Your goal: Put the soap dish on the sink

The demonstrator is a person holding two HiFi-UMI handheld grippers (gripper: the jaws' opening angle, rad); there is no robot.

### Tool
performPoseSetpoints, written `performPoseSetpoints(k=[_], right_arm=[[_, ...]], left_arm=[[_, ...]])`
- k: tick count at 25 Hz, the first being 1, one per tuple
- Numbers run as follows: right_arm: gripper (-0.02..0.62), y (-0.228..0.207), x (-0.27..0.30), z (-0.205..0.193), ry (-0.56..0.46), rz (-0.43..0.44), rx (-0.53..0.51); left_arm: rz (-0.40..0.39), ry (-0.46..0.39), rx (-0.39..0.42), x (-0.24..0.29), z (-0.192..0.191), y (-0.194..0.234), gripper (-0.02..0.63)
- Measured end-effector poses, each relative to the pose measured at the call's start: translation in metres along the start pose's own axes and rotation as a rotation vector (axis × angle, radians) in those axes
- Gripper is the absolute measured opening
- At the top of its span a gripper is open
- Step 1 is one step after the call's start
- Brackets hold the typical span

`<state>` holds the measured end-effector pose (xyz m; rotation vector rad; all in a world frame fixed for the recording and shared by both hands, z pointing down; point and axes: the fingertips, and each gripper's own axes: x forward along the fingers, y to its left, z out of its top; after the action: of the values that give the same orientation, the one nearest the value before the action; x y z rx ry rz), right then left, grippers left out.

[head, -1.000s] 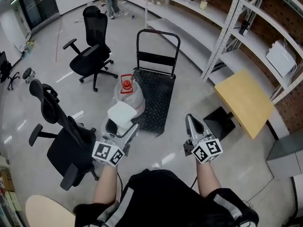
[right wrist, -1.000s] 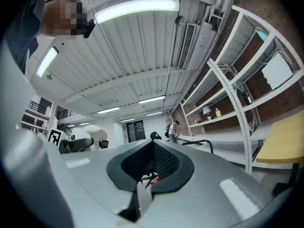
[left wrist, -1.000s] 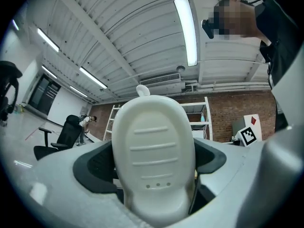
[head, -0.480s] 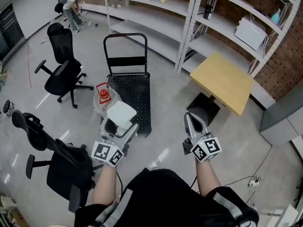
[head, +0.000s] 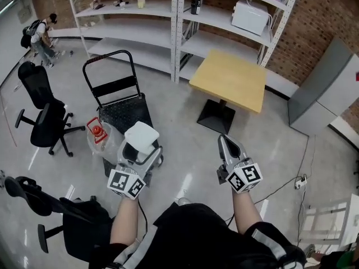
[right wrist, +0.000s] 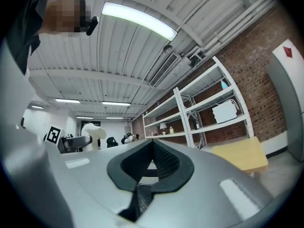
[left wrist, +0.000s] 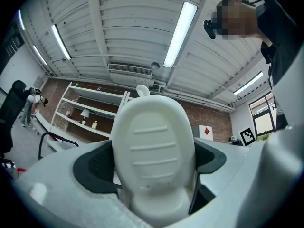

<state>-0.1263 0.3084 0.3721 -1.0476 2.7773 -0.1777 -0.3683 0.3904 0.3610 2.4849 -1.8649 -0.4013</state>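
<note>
Soap dish (head: 141, 136) sits clamped in left gripper (head: 139, 152), ridged face toward its camera, held out front over the floor (head: 185, 150). Reads as a carry posture. Right gripper (head: 229, 145) is pinched together with nothing in it, just idle. No sink in any view, so locate that first.

My surroundings: lab-workshop hall. Bare concrete floor (head: 269, 142), brick wall (head: 320, 15), steel shelving (head: 179, 21), platform trolley (head: 120, 108), office chairs (head: 42, 122), corrugated ceiling (left wrist: 128, 27), strip lights (left wrist: 179, 34).
</note>
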Motion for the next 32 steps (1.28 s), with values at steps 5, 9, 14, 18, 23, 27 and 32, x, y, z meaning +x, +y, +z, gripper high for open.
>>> performPoseSetpoints(k=[5, 9, 14, 18, 23, 27, 32], right_arm=[[0.006, -0.019, -0.030, 0.009, -0.020, -0.089, -0.019], [0.006, -0.037, -0.050, 0.015, -0.026, -0.150, -0.028], [0.006, -0.062, -0.075, 0.025, -0.054, -0.219, -0.031], [0.006, -0.094, -0.095, 0.032, -0.068, -0.270, -0.037], [0.006, -0.144, -0.115, 0.043, -0.079, -0.314, -0.029], [0.006, -0.169, -0.118, 0.045, -0.087, -0.314, -0.016], [0.006, -0.202, -0.129, 0.051, -0.094, -0.323, -0.004]], left_arm=[[-0.094, 0.025, -0.006, 0.022, -0.007, -0.021, 0.472], [-0.142, 0.026, -0.041, 0.041, -0.014, -0.040, 0.471], [-0.219, 0.052, -0.063, 0.075, -0.031, -0.068, 0.471], [-0.268, 0.057, -0.069, 0.109, -0.037, -0.096, 0.471], [-0.314, 0.069, -0.088, 0.153, -0.055, -0.130, 0.471], [-0.318, 0.081, -0.124, 0.181, -0.065, -0.145, 0.472], [-0.330, 0.102, -0.142, 0.213, -0.076, -0.171, 0.472]])
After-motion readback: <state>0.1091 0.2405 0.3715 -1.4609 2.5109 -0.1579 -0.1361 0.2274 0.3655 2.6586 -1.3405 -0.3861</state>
